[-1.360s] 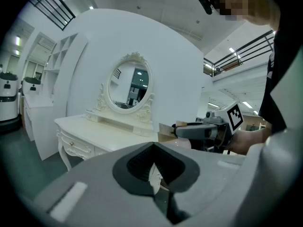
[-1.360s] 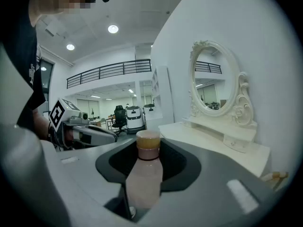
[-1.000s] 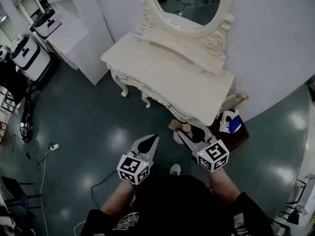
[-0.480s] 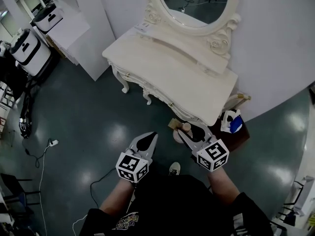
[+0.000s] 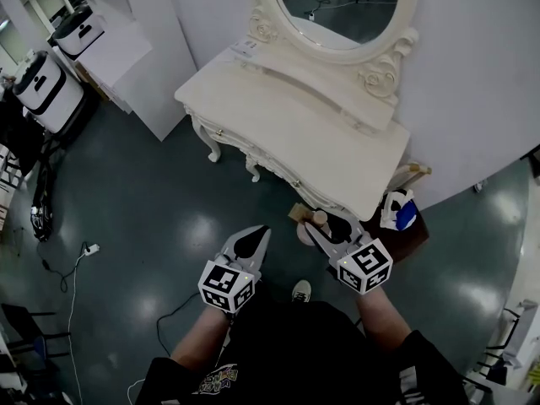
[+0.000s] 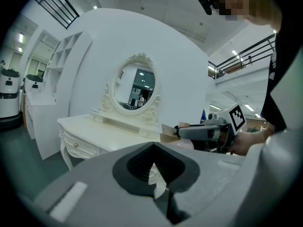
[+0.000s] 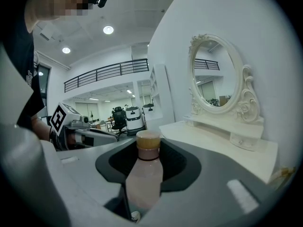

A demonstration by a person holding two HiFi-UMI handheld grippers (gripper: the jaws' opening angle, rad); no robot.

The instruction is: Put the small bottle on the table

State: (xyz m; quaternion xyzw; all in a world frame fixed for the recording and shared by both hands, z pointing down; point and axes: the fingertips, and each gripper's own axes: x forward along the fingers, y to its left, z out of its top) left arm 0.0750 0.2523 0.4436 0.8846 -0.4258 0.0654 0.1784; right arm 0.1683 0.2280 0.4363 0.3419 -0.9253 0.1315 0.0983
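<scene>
A small pale pink bottle (image 7: 143, 178) with a tan cap (image 7: 148, 140) stands upright between the jaws of my right gripper (image 7: 147, 174), which is shut on it. In the head view the right gripper (image 5: 331, 224) holds the bottle (image 5: 317, 220) just off the front right corner of the cream dressing table (image 5: 278, 121), below its top. My left gripper (image 5: 260, 236) hangs beside it over the floor, shut with nothing in it; its own view shows the closed left gripper (image 6: 154, 173) pointing towards the dressing table (image 6: 102, 131).
An oval mirror (image 5: 342, 7) rises at the table's back. A low brown stand (image 5: 409, 236) with a blue and white item (image 5: 396, 209) sits right of the table. White cabinets (image 5: 126, 49) and wheeled machines (image 5: 42, 83) stand at left. A cable (image 5: 72, 272) lies on the floor.
The head view has drifted slightly, so the table sits a little further right. Both grippers stay where they were, the right one still on the bottle.
</scene>
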